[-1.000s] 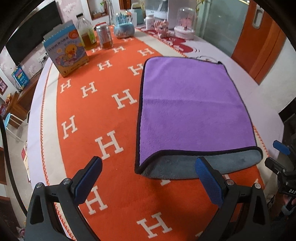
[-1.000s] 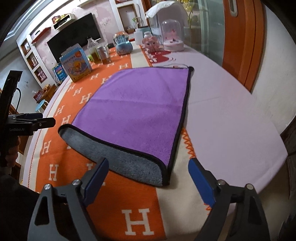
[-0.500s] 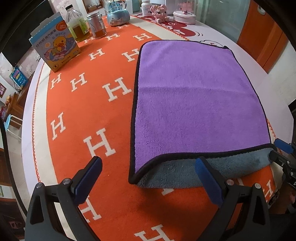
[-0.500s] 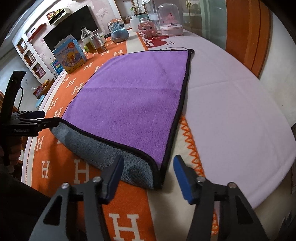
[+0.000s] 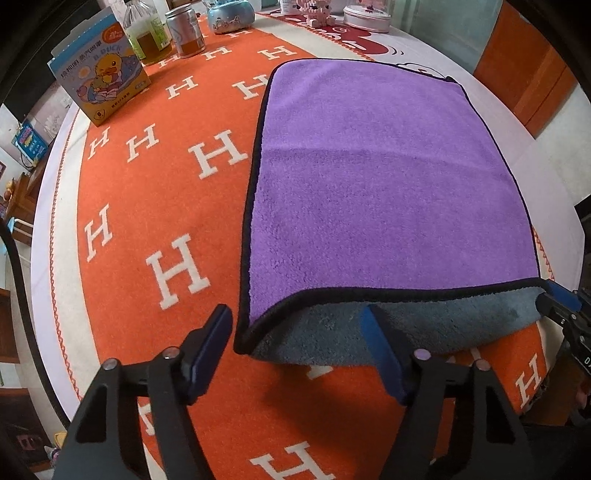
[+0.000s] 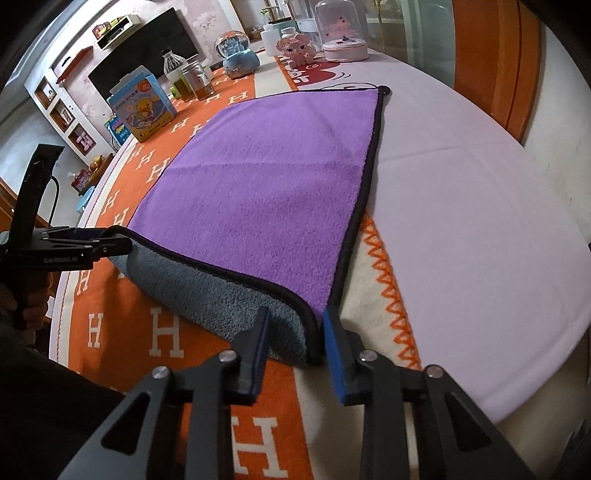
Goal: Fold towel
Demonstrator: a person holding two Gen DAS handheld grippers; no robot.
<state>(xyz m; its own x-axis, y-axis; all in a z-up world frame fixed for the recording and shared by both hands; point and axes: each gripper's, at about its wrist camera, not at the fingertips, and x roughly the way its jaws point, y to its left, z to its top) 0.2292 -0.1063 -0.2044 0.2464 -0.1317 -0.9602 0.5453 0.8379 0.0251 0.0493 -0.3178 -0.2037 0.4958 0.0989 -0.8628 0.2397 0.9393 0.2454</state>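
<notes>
Purple towel [image 5: 388,184] lies flat on the table [image 6: 480,206], long axis running away from both tools. Left tool [image 5: 295,332] gapes around the near-left corner; right tool [image 6: 295,325] straddles the near-right corner, half-open.

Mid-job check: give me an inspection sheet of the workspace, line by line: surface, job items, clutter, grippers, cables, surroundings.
Surface: table under a white cloth, with an orange H-pattern runner laid on it.
Job's things: purple towel lies flat, black-edged; its near edge is folded so the grey underside shows.
Clutter: duck box, bottle, jar, snow globe, pink figure and glass dome at the far end.
Grippers: left gripper open at the towel's near left corner; right gripper open, narrowly straddling the near right corner.
Cables: nothing seen.
Surroundings: TV, wall shelves, orange door.
</notes>
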